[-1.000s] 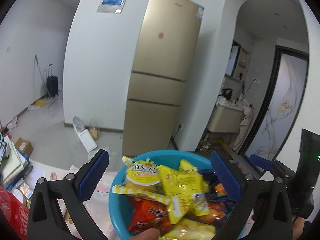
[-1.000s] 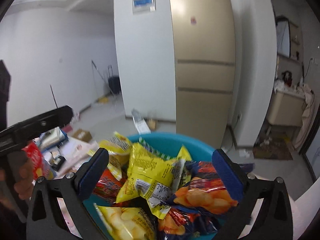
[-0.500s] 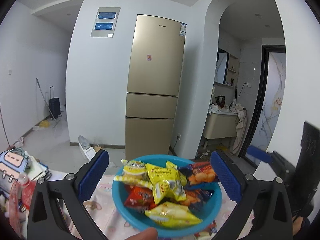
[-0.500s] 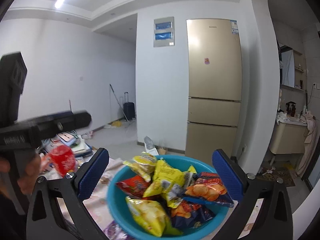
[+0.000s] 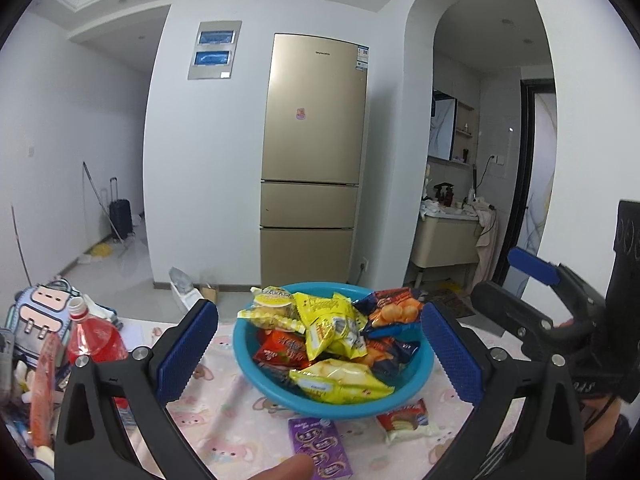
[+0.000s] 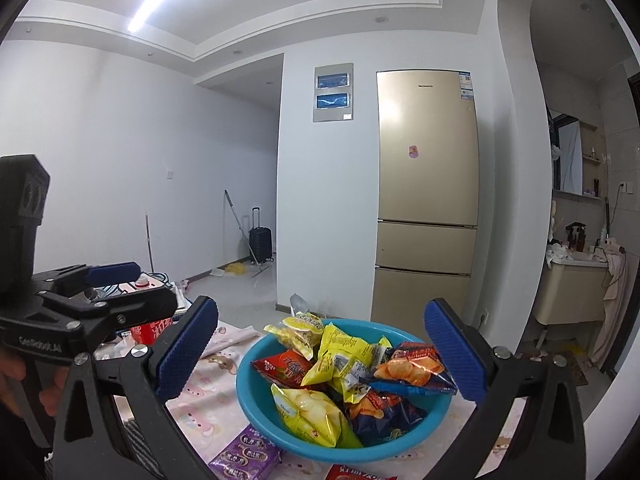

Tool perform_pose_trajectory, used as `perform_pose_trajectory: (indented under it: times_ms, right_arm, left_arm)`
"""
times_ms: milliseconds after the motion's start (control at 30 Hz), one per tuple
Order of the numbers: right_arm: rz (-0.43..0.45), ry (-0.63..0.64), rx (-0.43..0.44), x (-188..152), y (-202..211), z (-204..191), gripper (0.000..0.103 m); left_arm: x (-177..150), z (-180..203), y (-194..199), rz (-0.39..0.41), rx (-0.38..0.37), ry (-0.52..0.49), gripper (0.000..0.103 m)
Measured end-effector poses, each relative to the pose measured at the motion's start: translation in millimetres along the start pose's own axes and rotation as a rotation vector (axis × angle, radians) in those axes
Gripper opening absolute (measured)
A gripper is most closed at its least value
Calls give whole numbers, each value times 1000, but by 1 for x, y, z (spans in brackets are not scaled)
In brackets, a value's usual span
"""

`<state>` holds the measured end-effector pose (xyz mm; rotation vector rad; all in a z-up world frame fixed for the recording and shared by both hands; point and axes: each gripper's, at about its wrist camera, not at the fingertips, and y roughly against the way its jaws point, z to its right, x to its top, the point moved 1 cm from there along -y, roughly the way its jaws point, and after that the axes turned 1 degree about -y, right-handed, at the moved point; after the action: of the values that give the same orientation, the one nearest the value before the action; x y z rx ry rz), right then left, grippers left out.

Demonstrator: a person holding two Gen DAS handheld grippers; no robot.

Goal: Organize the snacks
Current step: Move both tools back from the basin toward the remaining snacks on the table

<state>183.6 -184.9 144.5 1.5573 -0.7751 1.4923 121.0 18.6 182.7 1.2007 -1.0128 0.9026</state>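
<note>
A blue bowl (image 5: 418, 384) heaped with yellow, red and dark-blue snack bags stands on the pink cartoon tablecloth (image 5: 224, 412); it also shows in the right wrist view (image 6: 256, 400). A purple packet (image 5: 318, 446) and a red-and-white packet (image 5: 404, 422) lie in front of the bowl. My left gripper (image 5: 318, 350) is open and empty, held back from the bowl. My right gripper (image 6: 320, 354) is open and empty, also short of the bowl. Each gripper shows at the edge of the other's view.
A red drink bottle (image 5: 90, 338) and a blue cartoon backpack (image 5: 38, 320) stand at the table's left among clutter. A gold fridge (image 5: 312, 168) stands behind the table. A washbasin cabinet (image 5: 448, 240) is through the arch on the right.
Both grippers have pulled back and up from the bowl. The bowl now looks smaller and whole, and the packets on the cloth in front of it have come into view.
</note>
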Motion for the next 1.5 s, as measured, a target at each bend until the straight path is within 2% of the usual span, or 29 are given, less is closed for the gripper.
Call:
perform_pose_trajectory:
  times_ms: [133, 233, 400, 567, 667, 733, 833, 933, 1000, 1233, 1500]
  right_arm:
    - [8, 44, -45, -15, 10, 2, 103]
    - [3, 48, -44, -29, 14, 7, 103]
    - [26, 20, -65, -52, 10, 16, 103]
    - [65, -3, -34, -78, 4, 24, 103]
    - [88, -68, -44, -97, -3, 30, 103]
    - [45, -91, -35, -107, -12, 30, 103]
    - [-8, -88, -24, -112, -21, 29, 103]
    - [-36, -52, -44, -114, -24, 29, 103]
    - [-55, -77, -56, -117, -26, 37, 103]
    - [-134, -172, -99, -126, -35, 60, 103]
    - [-202, -100, -102, -135, -47, 46, 103]
  left_arm:
    - [-16, 6, 3, 4, 4, -11, 103]
    - [-31, 9, -5, -10, 1, -10, 103]
    - [-55, 13, -27, -59, -8, -11, 103]
    - [-81, 15, -51, -120, 3, 2, 103]
    - [-93, 16, -64, -149, 17, 10, 103]
    - [-102, 13, -73, -164, 44, 18, 103]
    - [-114, 9, -81, -174, 29, 36, 103]
    - [-126, 7, -90, -160, 52, 27, 103]
    - [-134, 8, -96, -176, 55, 12, 103]
    - [-154, 9, -121, -293, 18, 25, 103]
    - [-174, 15, -143, -431, 7, -11, 103]
